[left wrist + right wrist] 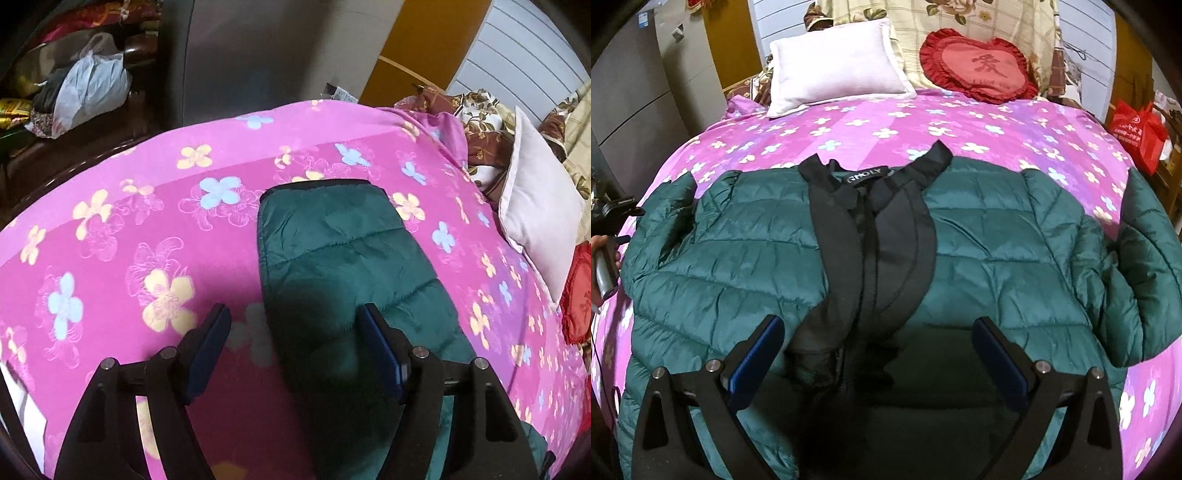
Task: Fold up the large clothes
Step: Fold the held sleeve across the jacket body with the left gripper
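A dark green quilted jacket lies spread front-up on the pink flowered bedspread, its black collar and placket running down the middle. My right gripper hovers open over the lower front, nothing between its pads. In the left wrist view one green sleeve with a black cuff stretches away across the bedspread. My left gripper is open above the sleeve's near part. The sleeve's left edge lies between the fingers, and the pads do not press it.
A white pillow and a red heart cushion lean at the head of the bed. A red bag stands to the right and a grey cabinet to the left. A person's hand holds the other gripper at the left edge. Bags are piled beyond the bed.
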Demonstrator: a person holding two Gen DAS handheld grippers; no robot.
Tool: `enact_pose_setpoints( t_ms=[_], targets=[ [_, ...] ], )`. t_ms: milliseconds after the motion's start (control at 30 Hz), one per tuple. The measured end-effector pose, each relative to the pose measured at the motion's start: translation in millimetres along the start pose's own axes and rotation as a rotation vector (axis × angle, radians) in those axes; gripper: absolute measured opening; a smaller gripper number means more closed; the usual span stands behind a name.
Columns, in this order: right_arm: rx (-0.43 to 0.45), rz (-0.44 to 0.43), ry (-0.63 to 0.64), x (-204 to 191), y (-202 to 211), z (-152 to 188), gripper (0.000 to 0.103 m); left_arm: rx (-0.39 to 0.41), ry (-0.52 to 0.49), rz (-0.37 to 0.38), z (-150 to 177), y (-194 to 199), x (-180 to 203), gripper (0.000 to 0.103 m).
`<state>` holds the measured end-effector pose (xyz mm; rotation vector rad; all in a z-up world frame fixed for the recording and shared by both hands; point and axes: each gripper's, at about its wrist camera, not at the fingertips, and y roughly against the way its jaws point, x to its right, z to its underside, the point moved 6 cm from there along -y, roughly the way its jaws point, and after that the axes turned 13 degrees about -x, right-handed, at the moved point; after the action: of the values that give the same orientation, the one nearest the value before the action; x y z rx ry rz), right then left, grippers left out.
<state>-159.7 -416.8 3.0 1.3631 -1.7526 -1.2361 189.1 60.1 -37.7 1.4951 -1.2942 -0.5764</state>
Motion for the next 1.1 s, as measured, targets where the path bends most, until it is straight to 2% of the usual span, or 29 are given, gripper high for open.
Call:
enact_pose_setpoints(
  t_ms=[133,200,267,333,467,633,833,1000,1100],
  targets=[
    [-0.007,-0.009,0.006,-3.1,-2.8,-1.2,0.103,0.002,-0.032,0.001,-6.7,-5.4,6.1,0.051],
    [-0.011,-0.003,0.01,-2.8,-5.0,-1.4,0.103,0.011,-0.062,0.005,-8.7,-7.4,10.5,0.041],
    [-0.016,0.004,0.01,-1.2,-7.2,-1.7,0.103,0.013,-0.083,0.02,-9.6,-8.7,13.9,0.012],
    [-0.021,0.009,0.0,2.5,-9.0,-1.7,0.103,-0.005,-0.091,0.06,-9.3,-9.0,16.6,0.0],
    [-0.026,0.01,-0.022,8.5,-9.7,-0.8,0.103,0.021,-0.102,0.109,-5.5,11.5,21.6,0.0],
    [-0.017,0.016,-0.019,11.1,-1.9,1.3,0.103,0.098,-0.202,0.165,11.7,65.0,42.5,0.0],
    [0.007,0.011,-0.043,20.4,15.8,6.2,0.103,0.17,-0.329,0.261,49.9,139.4,69.9,0.0],
    [0.006,0.013,-0.062,31.3,24.2,16.4,0.103,0.201,-0.439,0.261,92.0,180.4,91.7,0.0],
    [0.01,0.015,-0.072,38.7,31.3,24.2,0.103,0.192,-0.486,0.269,117.6,195.3,101.7,0.0]
  ],
)
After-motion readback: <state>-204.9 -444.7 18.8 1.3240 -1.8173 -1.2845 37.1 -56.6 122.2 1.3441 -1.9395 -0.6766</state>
